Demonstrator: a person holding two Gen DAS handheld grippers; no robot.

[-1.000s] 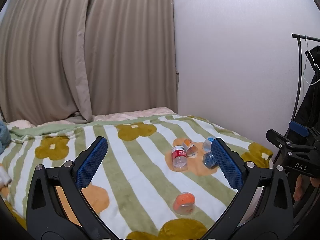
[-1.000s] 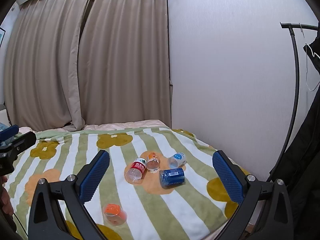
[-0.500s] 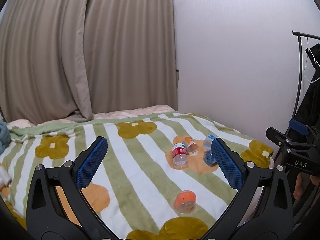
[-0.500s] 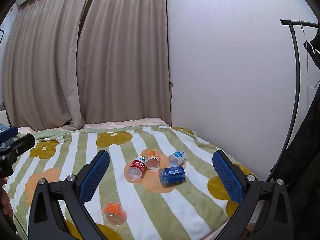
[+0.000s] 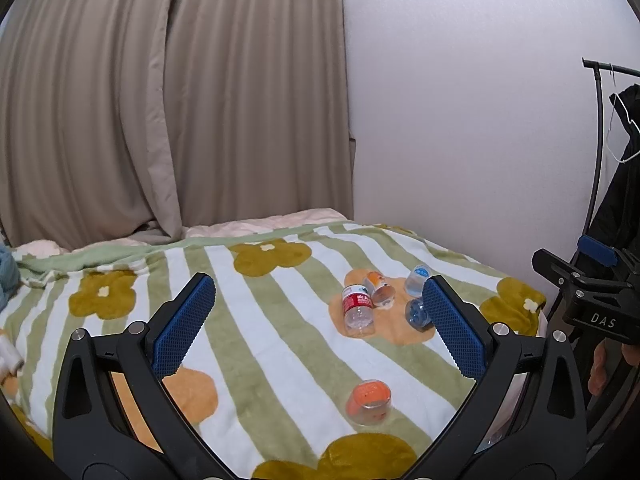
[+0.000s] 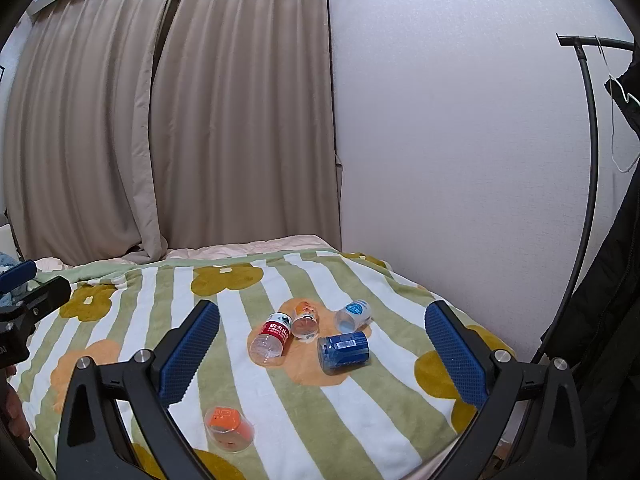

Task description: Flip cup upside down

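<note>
Several clear plastic cups lie on a striped flower blanket (image 5: 256,344) (image 6: 360,408). An orange-labelled cup (image 5: 369,401) (image 6: 229,428) sits alone near the front edge. A red-labelled cup (image 5: 357,310) (image 6: 272,338), a small orange one (image 5: 379,287) (image 6: 305,318), a pale blue one (image 5: 416,278) (image 6: 353,314) and a dark blue one (image 5: 416,312) (image 6: 343,351) lie on their sides in a cluster. My left gripper (image 5: 318,324) and right gripper (image 6: 322,356) are both open, empty and held above the bed.
Beige curtains (image 5: 168,112) hang behind the bed and a white wall (image 6: 460,140) runs along its right side. A black clothes rack with a dark coat (image 6: 612,280) stands at the right. The other gripper's body shows at the edge of each view (image 5: 592,296) (image 6: 24,312).
Both grippers have drifted slightly back and up, so the cups appear a little lower and farther. Nothing was grasped and the cups have not moved.
</note>
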